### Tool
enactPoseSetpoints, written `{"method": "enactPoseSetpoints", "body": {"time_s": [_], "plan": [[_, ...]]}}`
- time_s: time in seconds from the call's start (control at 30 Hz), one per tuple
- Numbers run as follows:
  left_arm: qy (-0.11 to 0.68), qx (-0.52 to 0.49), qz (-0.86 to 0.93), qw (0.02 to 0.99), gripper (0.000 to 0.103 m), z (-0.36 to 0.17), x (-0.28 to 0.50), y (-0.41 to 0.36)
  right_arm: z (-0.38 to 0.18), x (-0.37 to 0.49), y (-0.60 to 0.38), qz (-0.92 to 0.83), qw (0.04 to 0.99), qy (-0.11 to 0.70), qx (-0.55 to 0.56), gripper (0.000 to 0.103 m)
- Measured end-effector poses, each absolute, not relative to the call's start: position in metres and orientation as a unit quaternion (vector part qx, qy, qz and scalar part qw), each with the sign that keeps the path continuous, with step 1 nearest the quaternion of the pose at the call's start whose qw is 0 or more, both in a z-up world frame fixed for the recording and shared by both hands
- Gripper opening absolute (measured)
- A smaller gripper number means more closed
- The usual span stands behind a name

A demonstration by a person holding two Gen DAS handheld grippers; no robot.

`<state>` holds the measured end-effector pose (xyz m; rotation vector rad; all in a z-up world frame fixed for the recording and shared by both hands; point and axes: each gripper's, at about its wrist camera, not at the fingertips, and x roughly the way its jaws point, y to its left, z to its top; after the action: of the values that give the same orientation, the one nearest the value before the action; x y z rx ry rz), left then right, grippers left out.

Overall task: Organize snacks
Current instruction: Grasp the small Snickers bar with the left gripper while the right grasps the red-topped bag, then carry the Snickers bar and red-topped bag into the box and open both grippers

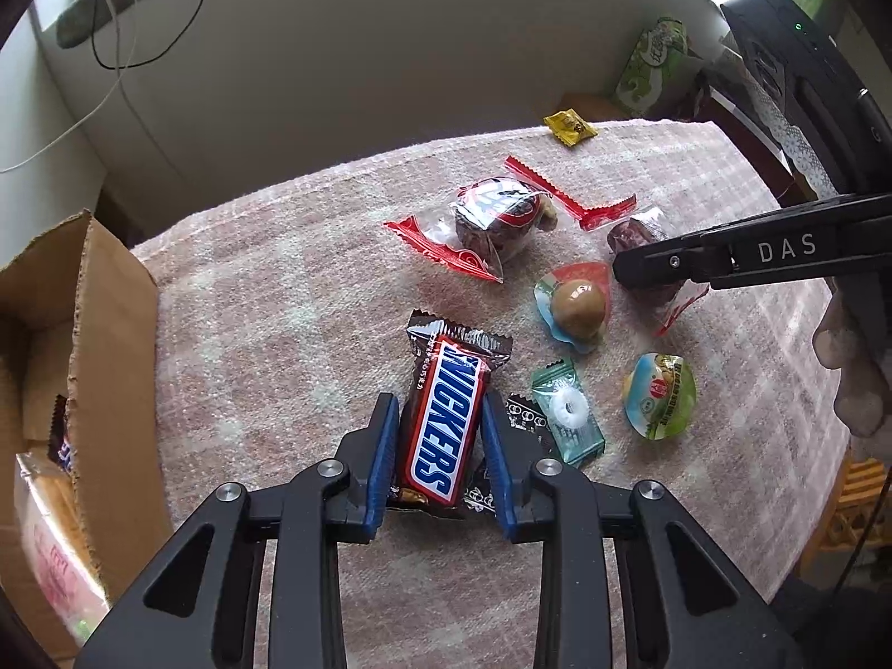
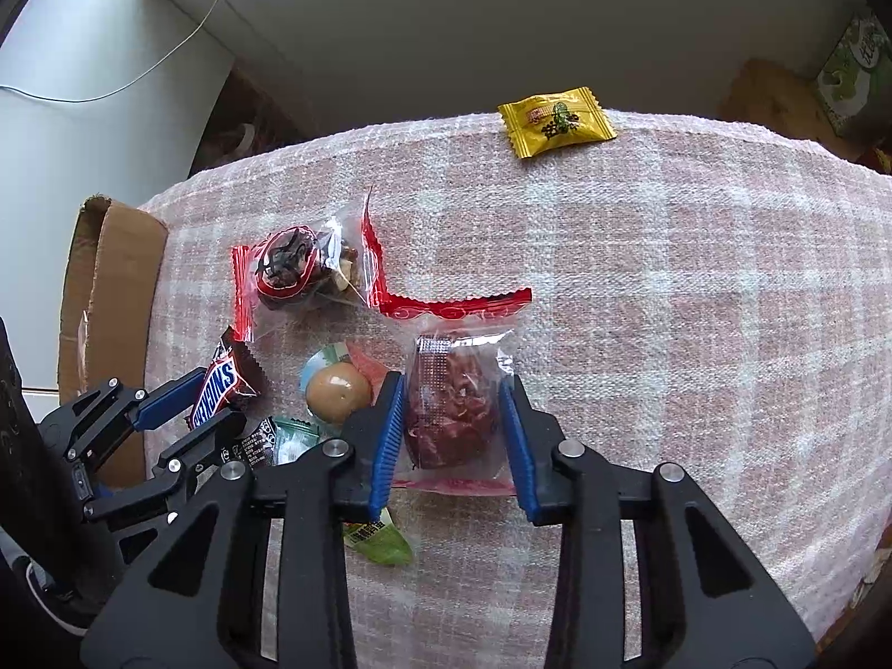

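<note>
Left hand-held gripper (image 1: 440,446) pinches the Snickers (image 1: 443,418) across its width on the tabletop (image 1: 279,279); lifting could drag the black wrapper (image 1: 524,418) at 3 o'clock. Right hand-held gripper (image 2: 451,429) clamps the date pack (image 2: 454,407); its slick film may slip. Box (image 1: 111,306) waits at 9 o'clock.

Snickers bar (image 1: 440,418), brown wrapper, lying flat and lengthwise between the left tongs' (image 1: 440,435) blue pads. Clear packet of dark red dried fruit (image 2: 454,412), red-trimmed, sitting pinched between the right tongs (image 2: 452,418). Mint ring packet (image 1: 566,418) lying just right of the left tongs. Yellow candy (image 2: 557,121) resting far beyond both.
</note>
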<state>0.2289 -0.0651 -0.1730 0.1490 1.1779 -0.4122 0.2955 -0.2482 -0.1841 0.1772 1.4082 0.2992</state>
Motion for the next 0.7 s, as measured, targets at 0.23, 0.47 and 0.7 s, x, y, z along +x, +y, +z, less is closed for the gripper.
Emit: {"method": "enactPoseSetpoints", "body": {"time_s": [0.23, 0.47, 0.7], "plan": [[0.545, 0.044, -0.189, 0.816, 0.028, -0.164, 0.223, -0.058, -0.172, 0.284, -0.253, 0.138, 0.757, 0.633, 0.085, 0.035], [0.533, 0.024, -0.185, 0.825, 0.027, -0.151, 0.214, -0.050, -0.147, 0.271, -0.254, 0.147, 0.774, 0.612, 0.072, 0.035], [0.520, 0.009, -0.182, 0.835, 0.027, -0.137, 0.207, -0.040, -0.125, 0.263, -0.242, 0.162, 0.786, 0.593, 0.058, 0.035]]}}
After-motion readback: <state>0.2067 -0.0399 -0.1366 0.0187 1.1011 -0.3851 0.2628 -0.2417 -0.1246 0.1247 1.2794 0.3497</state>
